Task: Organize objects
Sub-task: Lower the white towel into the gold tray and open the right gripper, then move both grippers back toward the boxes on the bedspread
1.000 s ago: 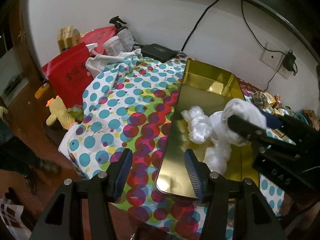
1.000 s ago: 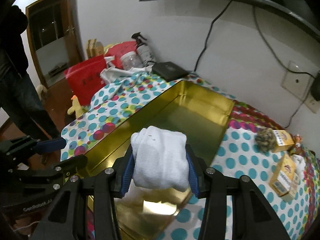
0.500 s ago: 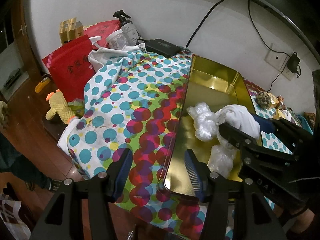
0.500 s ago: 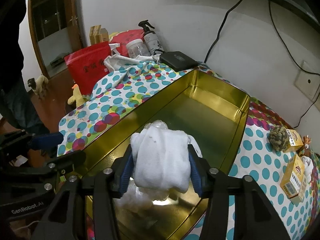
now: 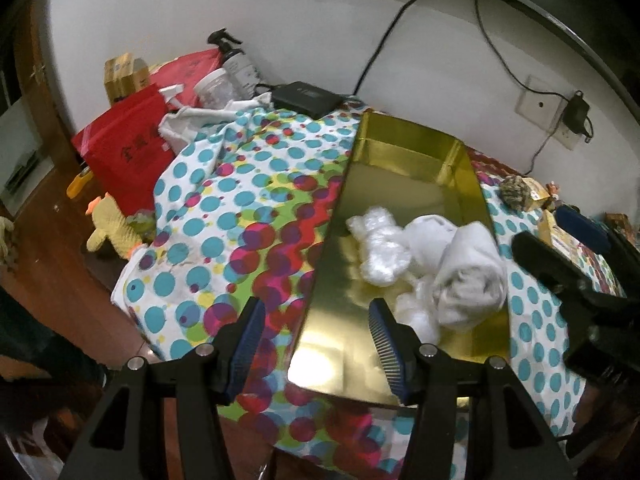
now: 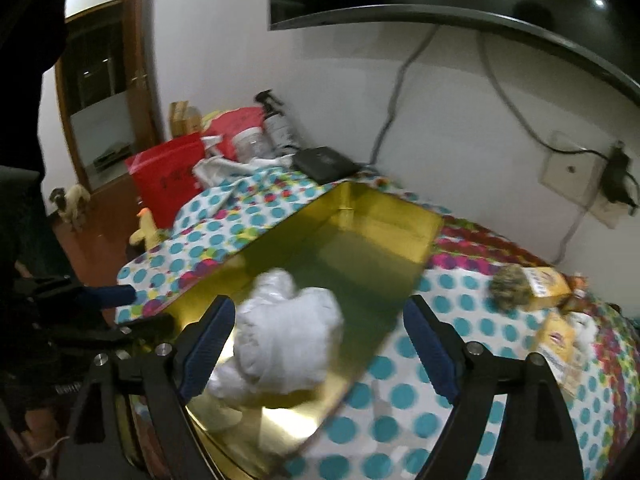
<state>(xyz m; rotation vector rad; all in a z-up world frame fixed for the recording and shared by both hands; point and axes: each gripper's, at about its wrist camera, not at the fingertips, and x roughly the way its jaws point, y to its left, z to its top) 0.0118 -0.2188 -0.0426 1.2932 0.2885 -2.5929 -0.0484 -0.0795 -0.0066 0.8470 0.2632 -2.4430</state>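
Lying in the gold tray (image 5: pixel 404 184) among crinkly plastic wads, the rolled white towel (image 6: pixel 292 340) looks soft, light and best pinched across its middle, while the right gripper (image 6: pixel 316 344) is opening clear of it and the left gripper (image 5: pixel 316 344) hangs parted, empty.

A rolled towel (image 5: pixel 470 276) is lying in the tray (image 5: pixel 404 160), touching plastic bags (image 5: pixel 380 246) on its left. The tray is sitting on the surface (image 5: pixel 224 216), with boxes (image 6: pixel 554 312) lying to its right.
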